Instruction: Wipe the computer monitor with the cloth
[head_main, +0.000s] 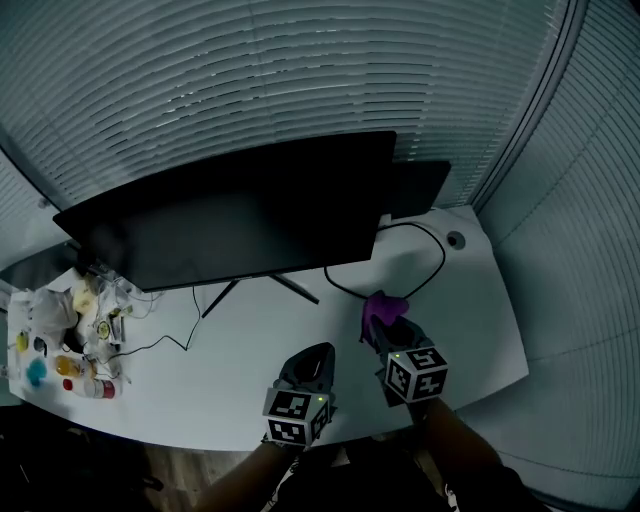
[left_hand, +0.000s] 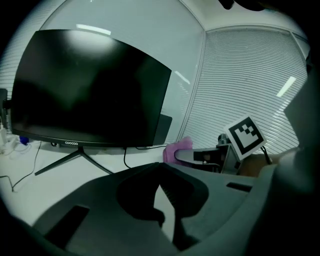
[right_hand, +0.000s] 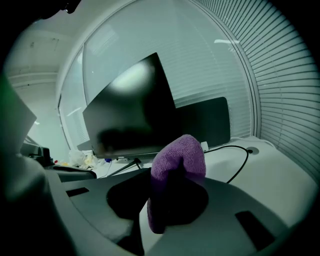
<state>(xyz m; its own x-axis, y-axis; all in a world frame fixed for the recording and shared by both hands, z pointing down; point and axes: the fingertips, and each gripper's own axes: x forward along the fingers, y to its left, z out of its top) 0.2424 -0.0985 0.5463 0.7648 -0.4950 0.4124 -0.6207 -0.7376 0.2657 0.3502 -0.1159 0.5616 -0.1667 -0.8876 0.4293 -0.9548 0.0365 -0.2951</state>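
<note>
A wide black computer monitor (head_main: 240, 215) stands dark on the white desk (head_main: 480, 310), also filling the left gripper view as the monitor (left_hand: 90, 90) and seen ahead as the monitor (right_hand: 130, 115) in the right gripper view. My right gripper (head_main: 385, 325) is shut on a purple cloth (head_main: 381, 307), which bulges up between its jaws as the cloth (right_hand: 177, 175). To its left, my left gripper (head_main: 312, 365) hangs low over the desk's front edge, jaws together with nothing in them. The left gripper view shows the purple cloth (left_hand: 177, 149) off to the right.
A black cable (head_main: 425, 265) loops across the desk right of the monitor's stand (head_main: 260, 288). Small bottles and clutter (head_main: 70, 340) crowd the desk's left end. A second dark panel (head_main: 418, 188) stands behind the monitor. Window blinds (head_main: 300, 70) run behind everything.
</note>
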